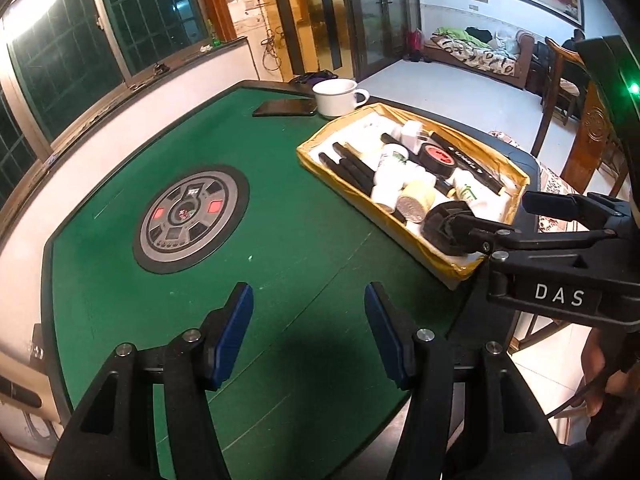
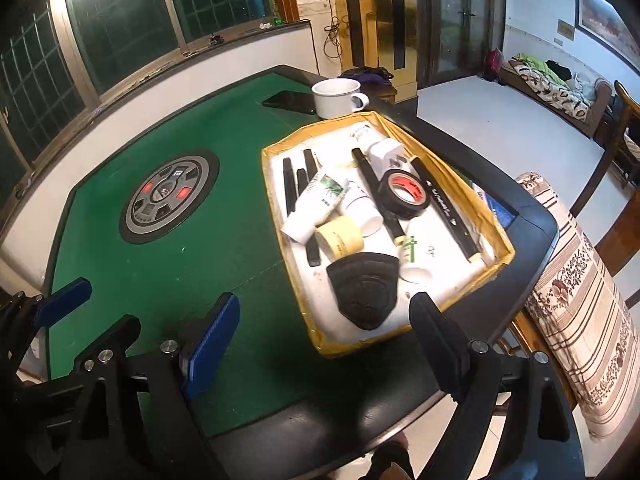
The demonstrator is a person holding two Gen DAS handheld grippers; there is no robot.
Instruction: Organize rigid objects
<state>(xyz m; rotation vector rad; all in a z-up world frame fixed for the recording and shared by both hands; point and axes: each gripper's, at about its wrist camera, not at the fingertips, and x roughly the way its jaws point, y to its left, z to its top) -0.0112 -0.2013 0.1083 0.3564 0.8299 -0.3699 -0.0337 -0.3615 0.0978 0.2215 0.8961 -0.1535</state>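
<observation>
The black pens lie partly hidden under the white bottles in the tray.

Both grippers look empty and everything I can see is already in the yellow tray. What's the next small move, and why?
Probably draw the right gripper back from the tray. Its jaws stand open with nothing held, and the black pad lies in the tray near them. The left gripper is open over bare felt.

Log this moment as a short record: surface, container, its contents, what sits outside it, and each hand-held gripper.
surface: green table
container: yellow-rimmed tray at table's right side
contents: black tape roll, yellow tape roll, white bottles, black pens, black pad
outside: white mug, phone
left hand-held gripper: open, empty
right hand-held gripper: open, empty
</observation>
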